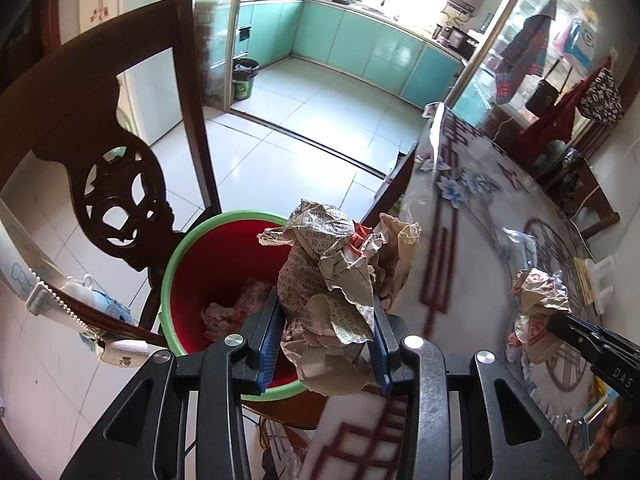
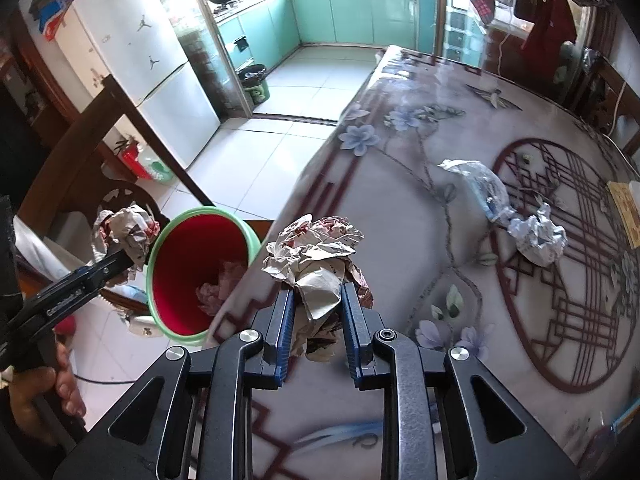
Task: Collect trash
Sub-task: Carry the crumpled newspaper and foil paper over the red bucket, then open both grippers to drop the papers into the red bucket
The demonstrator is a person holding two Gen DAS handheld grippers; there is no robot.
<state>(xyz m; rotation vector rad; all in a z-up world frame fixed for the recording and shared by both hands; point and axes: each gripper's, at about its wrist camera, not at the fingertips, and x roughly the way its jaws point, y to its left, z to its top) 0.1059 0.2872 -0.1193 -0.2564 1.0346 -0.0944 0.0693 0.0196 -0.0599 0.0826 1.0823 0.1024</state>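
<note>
My left gripper (image 1: 325, 312) is shut on a crumpled newspaper ball (image 1: 332, 280), which hangs over the near rim of the red bin (image 1: 224, 264) with a green rim. Pink crumpled paper (image 1: 240, 308) lies inside the bin. My right gripper (image 2: 316, 300) is shut on a second crumpled paper ball (image 2: 316, 256), held above the table's left edge beside the bin (image 2: 192, 264). In the right wrist view, the left gripper (image 2: 120, 260) with its newspaper ball (image 2: 126, 232) shows left of the bin. In the left wrist view, the right gripper's (image 1: 560, 322) paper ball (image 1: 536, 312) shows at the right.
A dark carved wooden chair (image 1: 120, 168) stands against the bin's left side. On the flowered tablecloth (image 2: 400, 184) lie a clear plastic wrapper (image 2: 480, 184) and a crumpled white wrapper (image 2: 538, 236). A white fridge (image 2: 140, 64) and tiled floor (image 1: 280, 152) lie beyond.
</note>
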